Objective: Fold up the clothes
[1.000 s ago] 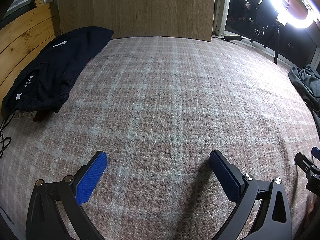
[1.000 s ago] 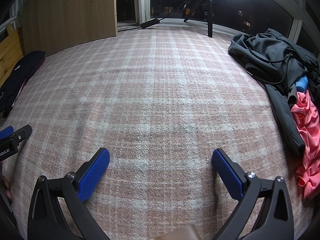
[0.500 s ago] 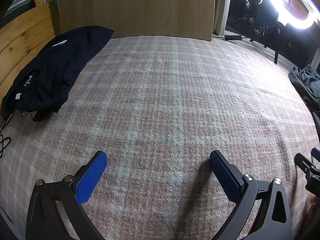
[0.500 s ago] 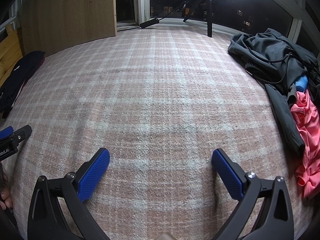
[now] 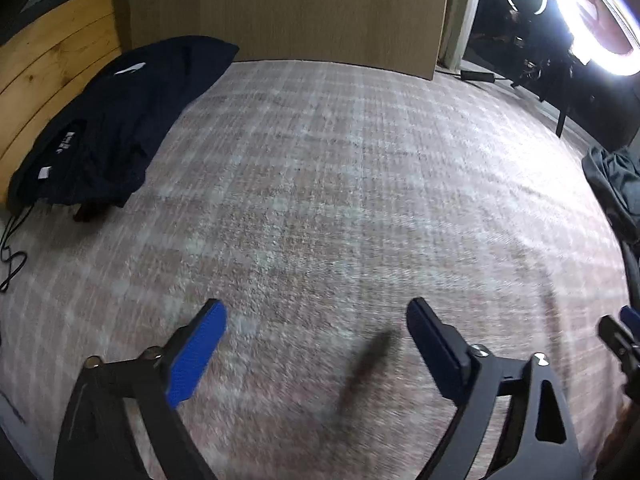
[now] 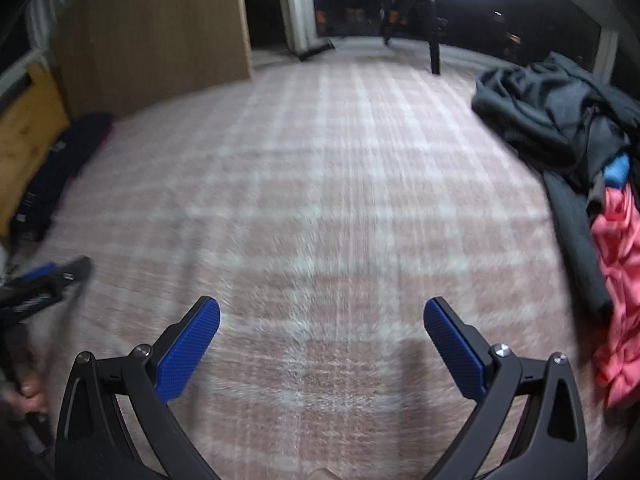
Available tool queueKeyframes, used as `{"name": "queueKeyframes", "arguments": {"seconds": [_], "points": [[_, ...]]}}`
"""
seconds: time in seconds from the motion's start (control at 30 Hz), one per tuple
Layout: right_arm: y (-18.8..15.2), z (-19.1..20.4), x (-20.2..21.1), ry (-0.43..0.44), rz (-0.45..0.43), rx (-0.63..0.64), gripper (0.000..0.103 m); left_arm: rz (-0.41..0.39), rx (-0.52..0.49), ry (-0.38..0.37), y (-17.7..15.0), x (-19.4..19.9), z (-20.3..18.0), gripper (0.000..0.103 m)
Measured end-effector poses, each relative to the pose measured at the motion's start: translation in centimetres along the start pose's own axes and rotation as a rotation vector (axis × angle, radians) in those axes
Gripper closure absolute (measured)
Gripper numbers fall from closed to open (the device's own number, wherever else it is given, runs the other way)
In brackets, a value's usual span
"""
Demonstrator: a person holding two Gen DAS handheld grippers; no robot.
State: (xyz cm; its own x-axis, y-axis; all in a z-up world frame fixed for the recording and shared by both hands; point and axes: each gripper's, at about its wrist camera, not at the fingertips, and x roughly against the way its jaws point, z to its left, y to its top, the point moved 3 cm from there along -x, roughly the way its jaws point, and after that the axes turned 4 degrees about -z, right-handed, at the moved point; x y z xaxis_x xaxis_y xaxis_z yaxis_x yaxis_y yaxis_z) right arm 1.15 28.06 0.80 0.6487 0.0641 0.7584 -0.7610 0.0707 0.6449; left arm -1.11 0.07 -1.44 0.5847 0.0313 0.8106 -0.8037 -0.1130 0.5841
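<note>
– Pink-and-white plaid on the blanket (image 5: 320,184). Navy on the folded garment (image 5: 120,120), with small white labels.

– Dark grey for the heaped clothes (image 6: 560,120); coral pink (image 6: 620,280) and a bit of bright blue (image 6: 618,170) beside. Blue pads (image 6: 188,352), black frames on both tools. Light wood on the panel (image 5: 280,8).

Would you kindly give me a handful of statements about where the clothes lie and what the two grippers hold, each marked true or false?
1. The dark navy garment lies at the left edge of the plaid blanket, by the wooden boards. True.
2. The left gripper is clamped on a shirt. False: its jaws are closing, with only blanket between them.
3. The pink garment lies beside the grey clothes on the right. True.
4. The right gripper holds the pink garment. False: it is open and holds nothing.
5. A garment is spread across the middle of the blanket. False: clothes lie only at its sides.
</note>
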Motion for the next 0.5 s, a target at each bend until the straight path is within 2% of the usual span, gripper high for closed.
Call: {"name": "queueKeyframes", "arguments": {"seconds": [0.17,0.5], "points": [[3.3,-2.8,3.7,-0.022,-0.099,0.067,0.0,-0.049,0.04,-0.006,0.9,3.9,-1.6,0.016],[7.0,-10.3,9.8,-0.128,-0.215,0.021,0.0,-0.158,0.009,-0.062,4.4,9.6,-6.8,0.015]]}}
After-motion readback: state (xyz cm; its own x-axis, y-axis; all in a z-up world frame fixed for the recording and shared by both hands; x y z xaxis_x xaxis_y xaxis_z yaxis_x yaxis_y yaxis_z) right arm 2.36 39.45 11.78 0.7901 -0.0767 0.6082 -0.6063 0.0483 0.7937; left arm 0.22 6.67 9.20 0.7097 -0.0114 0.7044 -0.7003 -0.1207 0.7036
